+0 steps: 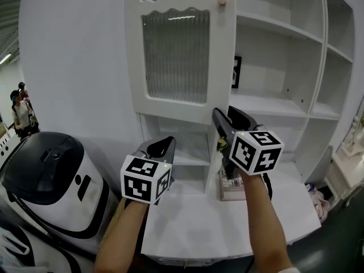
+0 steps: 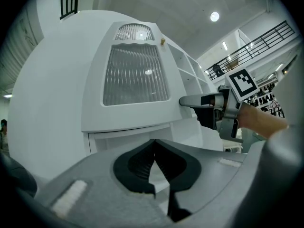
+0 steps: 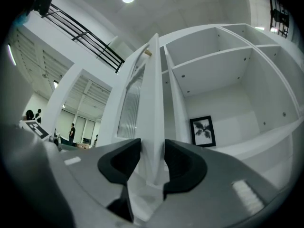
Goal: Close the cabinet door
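The white cabinet [image 1: 273, 104] shows its bare shelves beyond and to the right of the right jaws, because its door [image 3: 153, 103], the ribbed-glass panel, is swung out of its frame and not yet shut. The door's free edge runs upright between the jaws of the right gripper [image 3: 153, 146]. They stand apart on either face of it without visibly pinching. I judge that they straddle the edge so a sideways push can swing the door home. The left gripper [image 2: 154, 144] has its jaws closed on nothing, with the door's front face ahead of and above them; it is probably kept low, out of the swing. The small knob [image 1: 221, 0] sits high above both pairs of jaws, untouched.
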Demonstrator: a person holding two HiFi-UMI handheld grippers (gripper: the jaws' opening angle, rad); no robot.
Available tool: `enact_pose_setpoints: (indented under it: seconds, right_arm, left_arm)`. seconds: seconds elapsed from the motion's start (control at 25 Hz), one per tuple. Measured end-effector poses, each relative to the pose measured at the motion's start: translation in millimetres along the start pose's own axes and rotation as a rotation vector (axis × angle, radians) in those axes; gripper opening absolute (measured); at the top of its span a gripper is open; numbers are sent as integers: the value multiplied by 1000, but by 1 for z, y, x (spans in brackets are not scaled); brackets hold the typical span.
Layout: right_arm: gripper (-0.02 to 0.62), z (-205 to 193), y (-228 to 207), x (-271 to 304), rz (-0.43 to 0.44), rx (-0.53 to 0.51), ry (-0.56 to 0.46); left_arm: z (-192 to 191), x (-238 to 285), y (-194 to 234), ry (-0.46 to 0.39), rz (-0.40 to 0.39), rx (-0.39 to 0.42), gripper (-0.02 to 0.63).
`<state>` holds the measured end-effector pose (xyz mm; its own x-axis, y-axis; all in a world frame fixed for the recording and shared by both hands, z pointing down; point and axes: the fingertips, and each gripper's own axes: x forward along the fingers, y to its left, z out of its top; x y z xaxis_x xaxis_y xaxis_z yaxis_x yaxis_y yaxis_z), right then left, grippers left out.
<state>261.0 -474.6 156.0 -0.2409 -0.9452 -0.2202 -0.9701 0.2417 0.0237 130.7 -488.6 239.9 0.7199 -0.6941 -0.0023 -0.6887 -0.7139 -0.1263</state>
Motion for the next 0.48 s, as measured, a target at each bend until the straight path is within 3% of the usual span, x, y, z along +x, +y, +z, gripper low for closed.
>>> enact_pose_setpoints:
  seconds: [0.48]
  right_arm:
    - [169, -4, -21, 24, -45, -18, 12]
  left_arm:
    - [2, 15, 10, -7, 13, 1, 5]
